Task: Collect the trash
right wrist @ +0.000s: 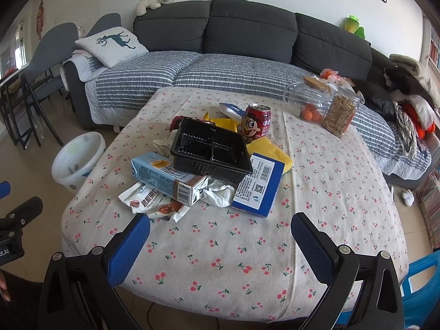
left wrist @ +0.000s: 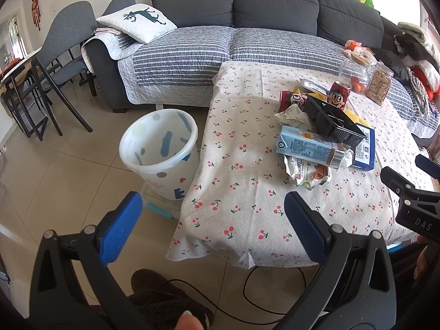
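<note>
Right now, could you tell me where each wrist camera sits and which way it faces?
Left wrist: over the table's near-left corner, facing the bin and sofa; shows the open left gripper, a fingertip, and the right gripper.
Right wrist: at the table's near edge, facing the trash pile around the black tray; shows the open right gripper.
Shared: tray, milk carton, bin, sofa.

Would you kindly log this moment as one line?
stage: not started | left gripper: open | right gripper: open | trash pile: on table | bin: on floor beside table
</note>
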Demonstrator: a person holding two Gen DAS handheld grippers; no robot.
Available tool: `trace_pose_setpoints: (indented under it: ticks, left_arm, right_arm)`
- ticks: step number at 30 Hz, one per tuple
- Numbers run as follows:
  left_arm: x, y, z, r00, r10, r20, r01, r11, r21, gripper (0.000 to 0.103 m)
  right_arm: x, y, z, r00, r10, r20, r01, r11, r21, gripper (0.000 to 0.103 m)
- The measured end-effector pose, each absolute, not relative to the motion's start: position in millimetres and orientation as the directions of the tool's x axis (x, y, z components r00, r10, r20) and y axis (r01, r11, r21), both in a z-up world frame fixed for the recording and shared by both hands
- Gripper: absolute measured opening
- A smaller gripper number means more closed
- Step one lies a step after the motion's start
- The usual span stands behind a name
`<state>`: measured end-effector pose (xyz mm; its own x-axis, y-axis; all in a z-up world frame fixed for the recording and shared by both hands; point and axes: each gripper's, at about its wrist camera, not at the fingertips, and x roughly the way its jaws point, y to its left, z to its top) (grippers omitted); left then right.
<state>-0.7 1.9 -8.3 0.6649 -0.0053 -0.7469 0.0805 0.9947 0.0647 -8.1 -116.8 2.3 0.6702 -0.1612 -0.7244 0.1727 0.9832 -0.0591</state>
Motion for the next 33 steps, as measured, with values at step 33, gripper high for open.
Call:
trace_pose_setpoints:
  ticks: [33]
  left_arm:
    - [128.3, -49.6, -47.4, 0.36, -0.168, -0.918, 0.168, 0.979, -0.114, 0.102]
  right_arm:
    - [93.7, -269.1, -22.2, 0.396, -0.033, -0.918, 0.275, 0.958, 0.084, 0.103]
